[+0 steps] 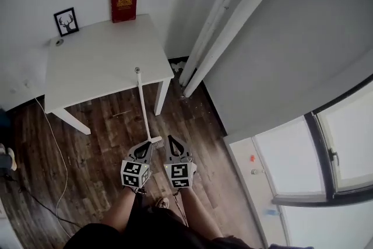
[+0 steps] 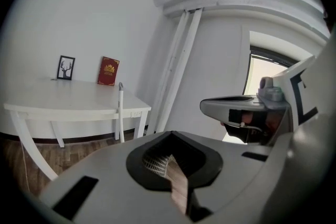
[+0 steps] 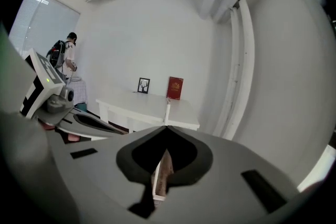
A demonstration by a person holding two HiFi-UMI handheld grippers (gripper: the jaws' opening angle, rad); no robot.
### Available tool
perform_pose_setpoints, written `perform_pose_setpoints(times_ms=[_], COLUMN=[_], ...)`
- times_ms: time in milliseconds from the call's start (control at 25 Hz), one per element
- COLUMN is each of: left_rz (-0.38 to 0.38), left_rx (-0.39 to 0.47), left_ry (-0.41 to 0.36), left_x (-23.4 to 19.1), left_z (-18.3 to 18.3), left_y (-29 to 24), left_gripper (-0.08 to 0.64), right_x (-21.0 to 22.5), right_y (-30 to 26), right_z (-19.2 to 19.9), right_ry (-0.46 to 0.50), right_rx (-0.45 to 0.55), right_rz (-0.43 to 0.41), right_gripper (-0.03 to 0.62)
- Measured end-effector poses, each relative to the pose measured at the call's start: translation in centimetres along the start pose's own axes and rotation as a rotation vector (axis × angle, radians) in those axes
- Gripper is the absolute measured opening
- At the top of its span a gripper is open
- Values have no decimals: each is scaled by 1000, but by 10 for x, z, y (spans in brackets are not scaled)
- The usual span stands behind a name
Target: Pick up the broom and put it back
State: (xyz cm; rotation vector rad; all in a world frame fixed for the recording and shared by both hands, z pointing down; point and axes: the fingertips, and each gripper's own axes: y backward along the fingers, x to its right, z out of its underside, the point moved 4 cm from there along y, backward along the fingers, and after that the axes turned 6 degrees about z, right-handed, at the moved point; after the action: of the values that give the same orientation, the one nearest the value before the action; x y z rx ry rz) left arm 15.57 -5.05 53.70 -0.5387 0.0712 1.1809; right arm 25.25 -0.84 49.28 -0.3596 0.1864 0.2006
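Broom (image 1: 143, 105) leaning ahead, white table (image 1: 93, 61) behind, pipes (image 1: 233, 14) right, floor (image 1: 99, 154) open left

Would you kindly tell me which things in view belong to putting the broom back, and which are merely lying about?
Job in hand:
- white-handled broom with a small brush head

Just lying about:
- white table
- red hardcover book
- black-framed deer picture

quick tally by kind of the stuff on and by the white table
red book: 1
framed deer picture: 1
small round object: 1
broom: 1
total: 4
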Motion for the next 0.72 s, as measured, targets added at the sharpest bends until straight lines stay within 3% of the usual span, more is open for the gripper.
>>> perform_pose_setpoints(times_ms=[240, 720], left_rz=[22, 48], left_rx=[12, 67], left_ry=[-49, -156], left_x=[36, 85], left_z=[-14, -42], left_y=[13, 21], left_gripper=[0, 0], right_x=[6, 27], right_y=[43, 86], right_z=[-6, -38], right_ry=[-15, 76], right_rx=[61, 170], right_rz=[-27, -8], right_gripper=[21, 21])
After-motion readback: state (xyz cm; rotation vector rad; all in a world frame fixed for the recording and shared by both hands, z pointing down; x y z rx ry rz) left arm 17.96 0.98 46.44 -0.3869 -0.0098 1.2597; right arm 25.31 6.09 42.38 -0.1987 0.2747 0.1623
